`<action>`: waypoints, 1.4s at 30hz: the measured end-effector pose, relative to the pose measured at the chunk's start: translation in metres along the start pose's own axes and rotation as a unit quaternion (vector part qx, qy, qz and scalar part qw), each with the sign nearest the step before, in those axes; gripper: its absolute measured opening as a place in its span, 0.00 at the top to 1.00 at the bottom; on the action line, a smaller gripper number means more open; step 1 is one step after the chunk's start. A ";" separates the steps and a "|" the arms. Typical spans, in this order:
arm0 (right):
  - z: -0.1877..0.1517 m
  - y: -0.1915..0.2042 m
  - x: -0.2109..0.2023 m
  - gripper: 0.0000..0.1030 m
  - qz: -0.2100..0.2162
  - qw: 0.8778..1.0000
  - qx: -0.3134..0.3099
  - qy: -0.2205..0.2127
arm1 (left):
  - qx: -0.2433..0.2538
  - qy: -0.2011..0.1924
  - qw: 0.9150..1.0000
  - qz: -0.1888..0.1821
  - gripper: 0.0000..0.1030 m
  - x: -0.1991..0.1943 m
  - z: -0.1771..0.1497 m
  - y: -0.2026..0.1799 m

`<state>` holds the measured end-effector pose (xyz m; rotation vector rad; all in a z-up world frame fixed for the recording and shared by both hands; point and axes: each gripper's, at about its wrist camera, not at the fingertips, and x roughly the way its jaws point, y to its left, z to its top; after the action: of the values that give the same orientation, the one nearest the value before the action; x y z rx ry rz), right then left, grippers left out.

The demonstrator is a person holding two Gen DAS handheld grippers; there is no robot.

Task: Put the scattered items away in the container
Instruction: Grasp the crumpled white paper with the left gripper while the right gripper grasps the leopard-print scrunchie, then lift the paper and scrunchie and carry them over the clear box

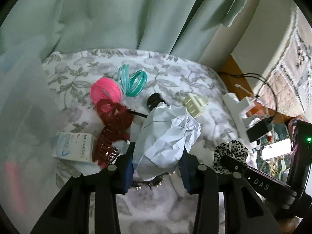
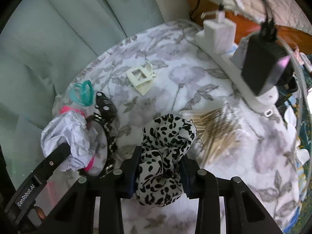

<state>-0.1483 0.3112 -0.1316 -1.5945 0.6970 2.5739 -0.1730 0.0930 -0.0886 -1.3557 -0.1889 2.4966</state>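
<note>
Both pickups look made: the left hand-held gripper (image 1: 158,152) is clenched on a crumpled paper ball (image 1: 167,134), the right hand-held gripper (image 2: 159,167) on a leopard-print scrunchie (image 2: 165,156), both above the floral tabletop (image 2: 195,89). Next, carrying them to the container, which I can't see.

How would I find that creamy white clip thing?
Start at the flowery cloth over the table. The cream claw clip lies alone on it, between the white power strip and the black clip. It is the only pale, boxy clip.
</note>
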 end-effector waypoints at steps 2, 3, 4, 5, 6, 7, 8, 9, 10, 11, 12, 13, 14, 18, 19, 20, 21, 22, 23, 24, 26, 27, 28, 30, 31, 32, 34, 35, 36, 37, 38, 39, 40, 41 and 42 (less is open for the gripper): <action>-0.002 0.005 -0.014 0.63 0.005 1.000 -0.004 -0.014 | 0.001 -0.011 1.000 -0.004 0.59 -0.013 -0.003 -0.002; -0.003 0.007 -0.021 0.63 0.008 1.000 -0.006 -0.022 | 0.001 -0.017 1.000 -0.006 0.59 -0.022 -0.004 -0.003; -0.005 0.009 -0.030 0.63 0.011 0.999 -0.009 -0.029 | 0.002 -0.024 1.000 -0.008 0.59 -0.030 -0.006 -0.004; -0.007 0.011 -0.038 0.63 0.013 0.999 -0.012 -0.036 | 0.002 -0.031 0.999 -0.010 0.59 -0.038 -0.007 -0.005; -0.008 0.013 -0.046 0.63 0.015 0.999 -0.015 -0.044 | 0.002 -0.038 0.999 -0.011 0.59 -0.045 -0.008 -0.006; -0.010 0.016 -0.055 0.63 0.017 0.998 -0.018 -0.052 | 0.002 -0.047 0.999 -0.013 0.59 -0.055 -0.009 -0.006; -0.013 0.019 -0.064 0.63 0.020 0.998 -0.022 -0.060 | 0.002 -0.054 0.998 -0.015 0.59 -0.063 -0.011 -0.007; -0.015 0.023 -0.072 0.63 0.023 0.997 -0.026 -0.068 | 0.001 -0.060 0.998 -0.018 0.59 -0.071 -0.012 -0.007; -0.017 0.027 -0.080 0.63 0.026 0.996 -0.030 -0.076 | 0.000 -0.066 0.998 -0.020 0.59 -0.078 -0.014 -0.006; -0.019 0.031 -0.087 0.63 0.028 0.996 -0.034 -0.083 | -0.001 -0.072 0.997 -0.022 0.59 -0.086 -0.016 -0.006; -0.022 0.035 -0.094 0.63 0.031 0.995 -0.037 -0.090 | -0.001 -0.078 0.997 -0.025 0.59 -0.093 -0.017 -0.006; -0.025 0.039 -0.102 0.63 0.033 0.994 -0.042 -0.096 | -0.001 -0.084 0.996 -0.026 0.59 -0.100 -0.019 -0.006; -0.028 0.043 -0.109 0.63 0.036 0.993 -0.047 -0.102 | 0.000 -0.091 0.995 -0.028 0.59 -0.108 -0.021 -0.007; -0.041 0.061 -0.136 0.63 0.047 0.989 -0.071 -0.125 | 0.000 -0.114 0.993 -0.033 0.59 -0.133 -0.026 -0.006; -0.044 0.064 -0.141 0.63 0.049 0.988 -0.075 -0.129 | 0.000 -0.119 0.992 -0.034 0.59 -0.138 -0.027 -0.006; -0.047 0.067 -0.147 0.63 0.051 0.987 -0.079 -0.132 | 0.000 -0.124 0.992 -0.035 0.59 -0.144 -0.029 -0.006; -0.050 0.070 -0.152 0.63 0.054 0.986 -0.083 -0.137 | 0.000 -0.129 0.991 -0.035 0.59 -0.149 -0.030 -0.005; -0.052 0.073 -0.157 0.63 0.056 0.985 -0.087 -0.141 | 0.000 -0.133 0.990 -0.036 0.59 -0.153 -0.031 -0.005; -0.054 0.076 -0.161 0.63 0.057 0.984 -0.090 -0.146 | -0.001 -0.138 0.990 -0.037 0.59 -0.158 -0.032 -0.004; -0.056 0.079 -0.165 0.63 0.059 0.983 -0.094 -0.149 | -0.001 -0.142 0.989 -0.038 0.59 -0.163 -0.033 -0.004; -0.061 0.084 -0.174 0.63 0.062 0.981 -0.101 -0.156 | -0.002 -0.148 0.988 -0.038 0.59 -0.169 -0.035 -0.003; -0.063 0.087 -0.178 0.63 0.063 0.980 -0.104 -0.159 | -0.002 -0.152 0.988 -0.039 0.59 -0.173 -0.035 -0.003; -0.065 0.089 -0.180 0.63 0.064 0.979 -0.106 -0.161 | -0.003 -0.155 0.987 -0.040 0.59 -0.176 -0.036 -0.002; -0.068 0.093 -0.187 0.63 0.068 0.977 -0.112 -0.166 | -0.005 -0.161 0.986 -0.042 0.59 -0.182 -0.037 0.000; -0.070 0.095 -0.190 0.63 0.069 0.976 -0.115 -0.169 | -0.005 -0.164 0.986 -0.043 0.59 -0.185 -0.038 0.000; -0.071 0.097 -0.193 0.63 0.071 0.975 -0.118 -0.172 | -0.006 -0.167 0.985 -0.043 0.59 -0.188 -0.038 0.001; -0.074 0.102 -0.200 0.63 0.074 0.973 -0.124 -0.179 | -0.007 -0.174 0.984 -0.045 0.59 -0.194 -0.039 0.002; -0.076 0.105 -0.204 0.63 0.075 0.972 -0.127 -0.183 | -0.007 -0.177 0.983 -0.046 0.59 -0.197 -0.039 0.003; -0.077 0.108 -0.207 0.63 0.077 0.971 -0.130 -0.186 | -0.007 -0.180 0.982 -0.047 0.59 -0.199 -0.040 0.003; -0.078 0.109 -0.210 0.63 0.077 0.970 -0.132 -0.188 | -0.008 -0.183 0.982 -0.047 0.59 -0.201 -0.040 0.004; -0.080 0.111 -0.212 0.63 0.078 0.969 -0.135 -0.189 | -0.008 -0.186 0.981 -0.047 0.59 -0.204 -0.041 0.005; -0.081 0.113 -0.214 0.63 0.079 0.969 -0.138 -0.191 | -0.009 -0.189 0.981 -0.047 0.59 -0.206 -0.041 0.006; -0.083 0.116 -0.216 0.63 0.080 0.968 -0.140 -0.193 | -0.011 -0.192 0.980 -0.047 0.59 -0.209 -0.041 0.007; -0.084 0.118 -0.218 0.63 0.081 0.967 -0.143 -0.194 | -0.012 -0.194 0.980 -0.047 0.59 -0.211 -0.042 0.009; -0.085 0.121 -0.220 0.63 0.081 0.966 -0.146 -0.195 | -0.013 -0.197 0.979 -0.047 0.59 -0.213 -0.043 0.010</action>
<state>-0.0039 0.2140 0.0677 -1.0557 0.4445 3.1003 -0.0301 0.0150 0.0554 -0.8230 -0.3598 2.6610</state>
